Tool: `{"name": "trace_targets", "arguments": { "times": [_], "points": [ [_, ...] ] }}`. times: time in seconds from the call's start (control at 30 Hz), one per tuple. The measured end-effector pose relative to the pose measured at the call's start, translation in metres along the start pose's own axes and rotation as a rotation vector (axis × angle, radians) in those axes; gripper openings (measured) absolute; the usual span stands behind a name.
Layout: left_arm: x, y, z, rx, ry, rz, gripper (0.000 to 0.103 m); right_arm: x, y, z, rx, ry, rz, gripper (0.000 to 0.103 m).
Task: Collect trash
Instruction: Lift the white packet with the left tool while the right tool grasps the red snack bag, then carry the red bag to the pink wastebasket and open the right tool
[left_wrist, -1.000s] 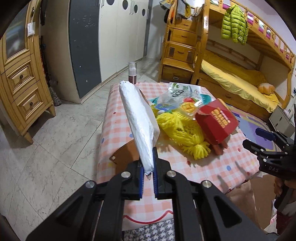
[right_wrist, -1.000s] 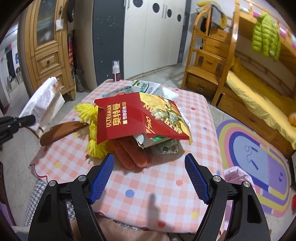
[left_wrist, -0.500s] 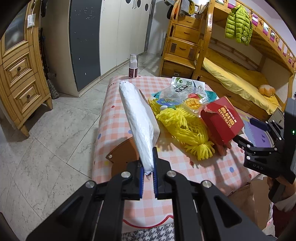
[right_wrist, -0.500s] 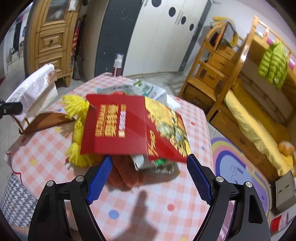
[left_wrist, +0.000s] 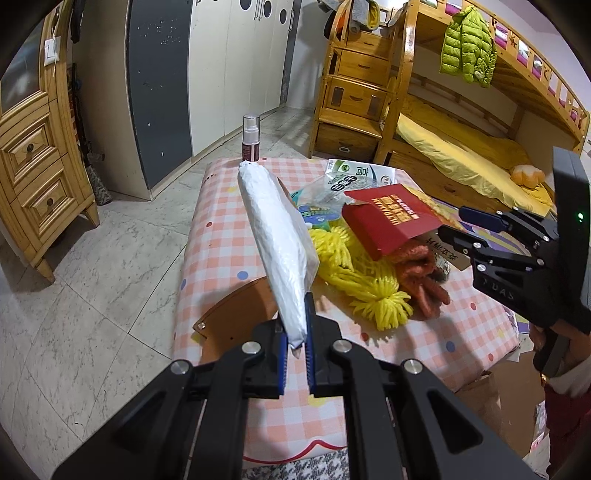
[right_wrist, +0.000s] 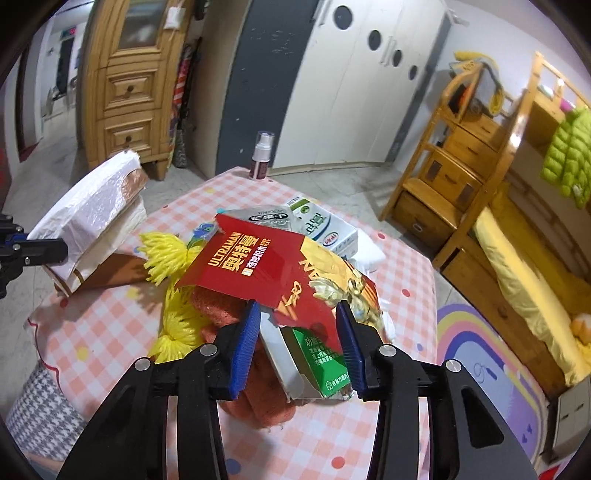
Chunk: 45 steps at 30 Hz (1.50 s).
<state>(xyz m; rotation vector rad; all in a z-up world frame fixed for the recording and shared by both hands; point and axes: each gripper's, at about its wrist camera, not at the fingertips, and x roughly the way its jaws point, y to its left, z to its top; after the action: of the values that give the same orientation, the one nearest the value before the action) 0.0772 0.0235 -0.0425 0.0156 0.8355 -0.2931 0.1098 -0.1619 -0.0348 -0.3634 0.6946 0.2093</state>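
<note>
the red ultraman box (right_wrist: 258, 269) lies on top of the trash heap mid table (right_wrist: 110, 332), propped over orange-brown fuzzy pieces (right_wrist: 221, 314), yellow string pompoms (right_wrist: 166, 254), a green-and-white carton (right_wrist: 321, 362) and milk cartons (right_wrist: 325, 229) behind. right tool (right_wrist: 295, 339) is at the box's near edge, blue pads either side of the torn flap, jaws part-open w/ gap showing, not yet pinching anything as far as i can tell. left tool (left_wrist: 295, 343) is off the table's left side, clamped tight on the edge of a white plastic bag (left_wrist: 277, 236), holding it up & stretched out. a brown paper bag (left_wrist: 236, 317) sits below it at the table edge.

step, i'd say: about to grab the box, 1st item to go into the bag. next: close right tool on the box edge, lift clear w/o dragging the carton under it, carry left to the bag. bag mouth looks shut/flat, prob needs opening first. spray bottle (right_wrist: 263, 155) at far edge likely not trash.
</note>
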Motion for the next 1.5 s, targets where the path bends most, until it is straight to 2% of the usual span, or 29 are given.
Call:
{"name": "trace_targets", "arguments": {
  "times": [0.03,0.13,0.5,0.57,0.6,0.63,0.7,0.8,0.9,1.07,1.1,1.27,1.43,1.5],
  "points": [
    [-0.001,0.0,0.0,0.0,-0.002,0.001,0.006,0.0,0.001,0.001,-0.015,0.003,-0.006,0.056],
    [0.0,0.0,0.0,-0.001,-0.004,0.002,0.006,-0.003,0.005,0.0,-0.046,-0.012,-0.015,0.067],
    [0.008,0.009,0.003,-0.034,0.007,-0.01,0.006,0.025,0.029,0.02,-0.178,0.015,-0.04,0.068],
    [0.01,0.01,0.003,-0.037,0.007,-0.011,0.006,0.027,0.031,0.022,-0.189,0.016,-0.027,0.059],
    [0.01,0.011,0.004,-0.037,0.007,-0.011,0.006,0.026,0.031,0.023,-0.189,0.017,-0.02,0.044],
    [0.01,0.011,0.004,-0.038,0.006,-0.01,0.006,0.026,0.028,0.024,-0.183,0.021,-0.011,0.037],
    [0.011,0.012,0.005,-0.04,0.004,-0.01,0.006,0.023,0.022,0.027,-0.151,0.014,0.007,0.029],
    [0.01,0.011,0.009,-0.036,-0.003,-0.006,0.006,0.015,0.005,0.032,-0.073,-0.013,0.001,0.028],
    [0.006,0.005,0.015,-0.02,-0.02,-0.007,0.006,0.012,-0.022,0.033,0.07,-0.024,-0.002,0.025],
    [-0.004,-0.026,0.028,0.048,-0.055,-0.044,0.006,-0.005,-0.063,0.029,0.25,-0.097,-0.031,0.009],
    [-0.006,-0.032,0.03,0.059,-0.061,-0.054,0.006,-0.015,-0.072,0.027,0.279,-0.124,-0.048,0.001],
    [-0.011,-0.092,0.044,0.162,-0.111,-0.156,0.006,-0.063,-0.117,0.008,0.386,-0.215,-0.093,0.0],
    [-0.002,-0.144,0.045,0.224,-0.113,-0.234,0.006,-0.089,-0.146,-0.032,0.489,-0.198,-0.046,0.0],
    [0.003,-0.16,0.041,0.249,-0.106,-0.256,0.006,-0.099,-0.147,-0.051,0.507,-0.188,-0.058,0.0]
  ]
}}
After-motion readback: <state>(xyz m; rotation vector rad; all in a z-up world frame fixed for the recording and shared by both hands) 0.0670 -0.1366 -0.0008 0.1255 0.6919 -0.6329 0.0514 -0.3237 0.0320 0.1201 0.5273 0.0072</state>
